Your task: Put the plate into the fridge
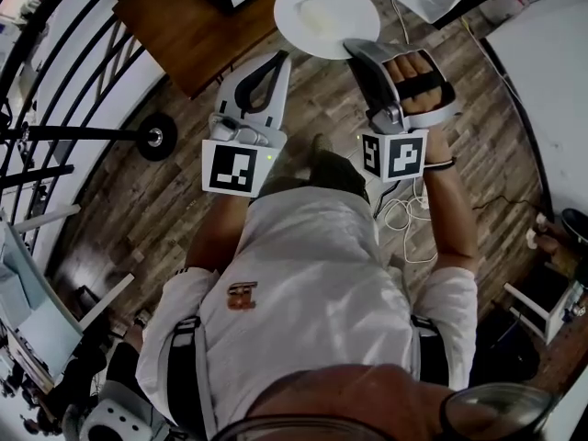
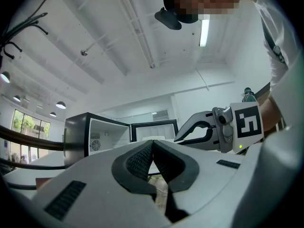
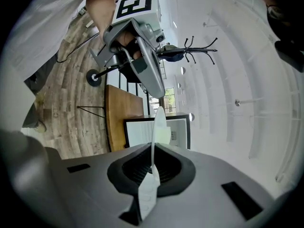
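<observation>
White, and the only one of its kind in sight, one plate (image 1: 326, 16) is held in the air by its near rim, clamped in the jaws of the right gripper (image 1: 354, 46). The rest of the plate juts out free. From the head view it hangs over the plank floor (image 1: 138, 200), beside the corner of one brown wooden table (image 1: 184, 26), and touches nothing but the jaws. A hand (image 1: 418, 81) fills the right gripper's handle.

Two grippers are in play. The left gripper (image 1: 280, 58) is just beside the right one, apart from the plate. Its own view shows its jaws pressed together with nothing between them.

One fridge (image 2: 76, 137) stands ahead, small and black, and its single door (image 2: 154, 129) is swung wide open. The white inside faces the grippers. In the right gripper view the plate is seen edge-on, as a thin upright sliver in front of that open white compartment and still outside it. Open air lies between the plate's far rim and the fridge's frame.

Black railing bars (image 1: 55, 53) run along the left side. One loose white cable (image 1: 404, 214) lies coiled on the floor near the person's right arm.
</observation>
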`<state>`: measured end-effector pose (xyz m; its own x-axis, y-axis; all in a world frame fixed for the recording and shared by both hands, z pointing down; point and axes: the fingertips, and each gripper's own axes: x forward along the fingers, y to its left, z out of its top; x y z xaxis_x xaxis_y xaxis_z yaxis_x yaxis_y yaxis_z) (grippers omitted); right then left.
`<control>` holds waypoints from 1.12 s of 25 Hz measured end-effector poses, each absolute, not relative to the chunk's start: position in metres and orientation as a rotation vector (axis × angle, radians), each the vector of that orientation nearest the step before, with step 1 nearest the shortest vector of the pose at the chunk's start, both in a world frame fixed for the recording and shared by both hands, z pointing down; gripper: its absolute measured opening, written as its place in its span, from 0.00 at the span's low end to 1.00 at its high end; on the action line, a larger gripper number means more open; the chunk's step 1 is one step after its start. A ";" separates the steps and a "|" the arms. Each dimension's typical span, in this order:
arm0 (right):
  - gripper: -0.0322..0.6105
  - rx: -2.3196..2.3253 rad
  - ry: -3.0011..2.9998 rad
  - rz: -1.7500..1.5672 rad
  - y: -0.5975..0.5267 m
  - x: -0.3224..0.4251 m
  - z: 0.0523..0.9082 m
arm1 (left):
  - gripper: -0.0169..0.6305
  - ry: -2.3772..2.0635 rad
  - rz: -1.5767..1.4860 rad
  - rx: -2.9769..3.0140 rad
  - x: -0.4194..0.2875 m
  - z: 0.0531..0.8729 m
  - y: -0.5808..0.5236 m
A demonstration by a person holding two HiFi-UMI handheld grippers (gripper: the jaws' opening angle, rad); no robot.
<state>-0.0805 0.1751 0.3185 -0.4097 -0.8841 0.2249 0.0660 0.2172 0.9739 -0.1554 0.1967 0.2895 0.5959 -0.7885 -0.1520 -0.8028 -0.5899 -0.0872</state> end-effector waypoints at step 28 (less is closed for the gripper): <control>0.11 0.763 -1.654 -1.426 -0.031 -0.004 0.297 | 0.05 1.464 0.094 -2.583 -0.083 0.271 0.003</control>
<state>-0.0039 -0.0313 0.2971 -0.4941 -0.8493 0.1860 0.0592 0.1806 0.9818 -0.0828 0.0031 0.2707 0.5158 -0.8454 -0.1386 -0.8562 -0.5032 -0.1168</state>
